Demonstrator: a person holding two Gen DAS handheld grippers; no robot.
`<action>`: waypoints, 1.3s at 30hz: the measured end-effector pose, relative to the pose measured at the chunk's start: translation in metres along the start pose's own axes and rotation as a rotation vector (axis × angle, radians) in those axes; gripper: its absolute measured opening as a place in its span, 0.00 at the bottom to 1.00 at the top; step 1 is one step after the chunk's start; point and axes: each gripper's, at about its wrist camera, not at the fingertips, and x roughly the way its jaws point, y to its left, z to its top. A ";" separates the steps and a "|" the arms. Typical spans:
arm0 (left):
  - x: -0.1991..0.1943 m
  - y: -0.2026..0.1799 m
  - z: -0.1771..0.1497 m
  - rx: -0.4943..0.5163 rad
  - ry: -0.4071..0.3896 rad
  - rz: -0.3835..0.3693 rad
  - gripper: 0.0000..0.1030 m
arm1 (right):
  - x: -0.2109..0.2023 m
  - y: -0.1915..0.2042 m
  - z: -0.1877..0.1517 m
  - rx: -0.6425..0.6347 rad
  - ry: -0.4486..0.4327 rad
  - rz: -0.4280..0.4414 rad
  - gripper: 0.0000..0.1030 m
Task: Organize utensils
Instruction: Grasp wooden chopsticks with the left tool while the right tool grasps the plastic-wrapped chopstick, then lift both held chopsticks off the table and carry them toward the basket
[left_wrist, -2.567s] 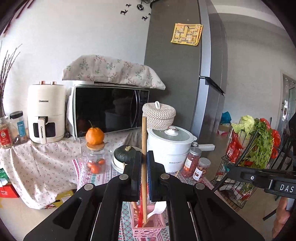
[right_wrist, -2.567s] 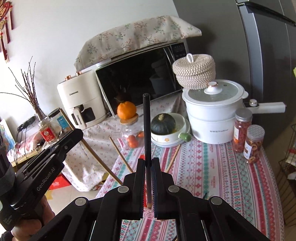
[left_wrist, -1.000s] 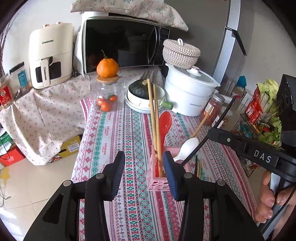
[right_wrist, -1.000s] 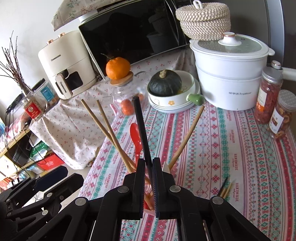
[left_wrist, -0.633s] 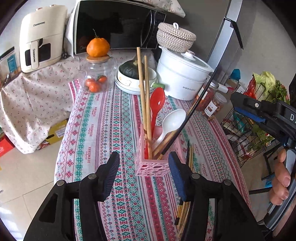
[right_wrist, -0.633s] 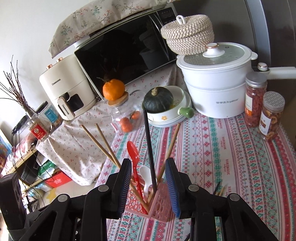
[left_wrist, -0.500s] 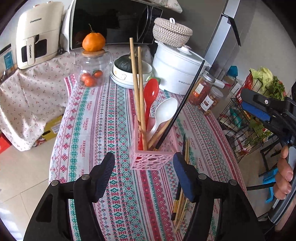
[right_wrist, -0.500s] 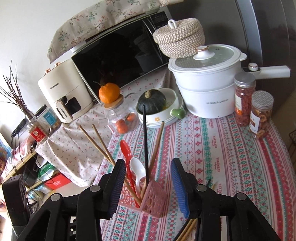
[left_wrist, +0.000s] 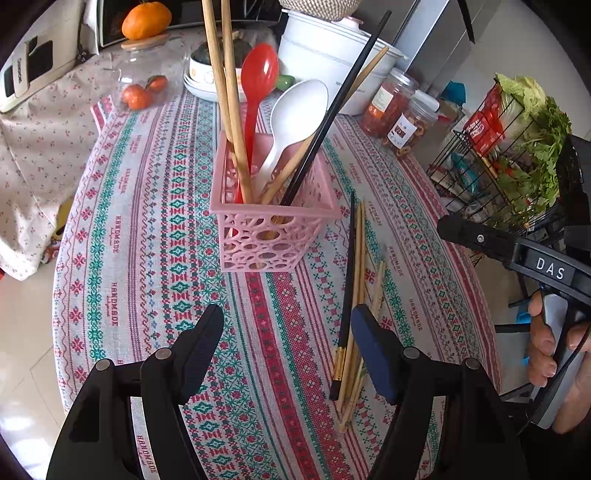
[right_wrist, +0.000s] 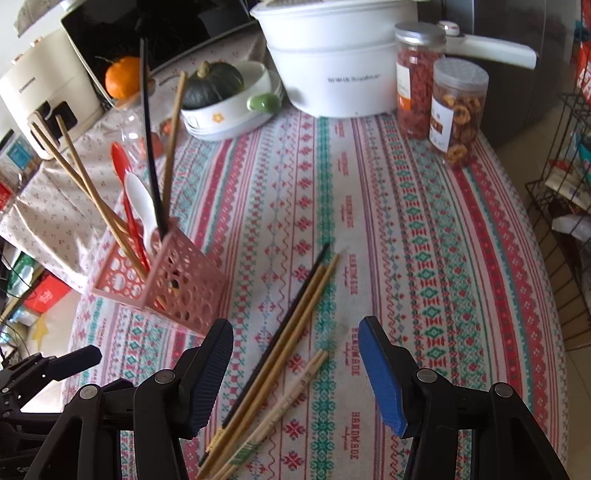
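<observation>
Right wrist view: the right gripper (right_wrist: 295, 363) hangs over loose chopsticks (right_wrist: 280, 354) lying on the tablecloth (right_wrist: 424, 236) near its front edge, jaws opening, pads clear of everything, the sticks below the gap but not gripped. Left wrist view shows the left gripper (left_wrist: 286, 349) also empty, jaws opening over bare cloth, the same bundle (left_wrist: 352, 306) lying just beside its right finger. Toward the cloth's left edge a pink basket (left_wrist: 273, 240) already holds two wooden chopsticks, a red spoon (left_wrist: 258, 79), a white spoon (left_wrist: 295, 114), a black chopstick (left_wrist: 332, 110) and another wooden one, all leaning on its rim.

The loose sticks, one black (right_wrist: 273, 343), several wooden and one pale, printed stick (right_wrist: 288, 398), lie nearly parallel and touching, fanned at the near ends. They look light, stiff and thin; the black one appears lacquered and likely slippery. Lying flat on cloth, they leave little for the pads to get under, and closing across the bundle could pinch several at once or roll them apart. A hold somewhat above the middle, across the shaft, on an outer stick would probably best keep it from pivoting in the jaws. The basket looks light and is loaded with tall, leaning utensils, so a careless insertion may tip or shove it.
</observation>
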 end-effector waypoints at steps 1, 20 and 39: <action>0.003 0.001 -0.001 -0.004 0.012 0.002 0.72 | 0.009 -0.003 -0.002 0.013 0.029 -0.003 0.60; 0.005 0.010 -0.005 0.008 0.053 0.044 0.72 | 0.079 0.011 -0.025 -0.052 0.234 -0.132 0.45; 0.019 -0.064 -0.017 0.228 0.089 0.008 0.20 | -0.003 -0.065 -0.033 0.026 0.136 -0.071 0.04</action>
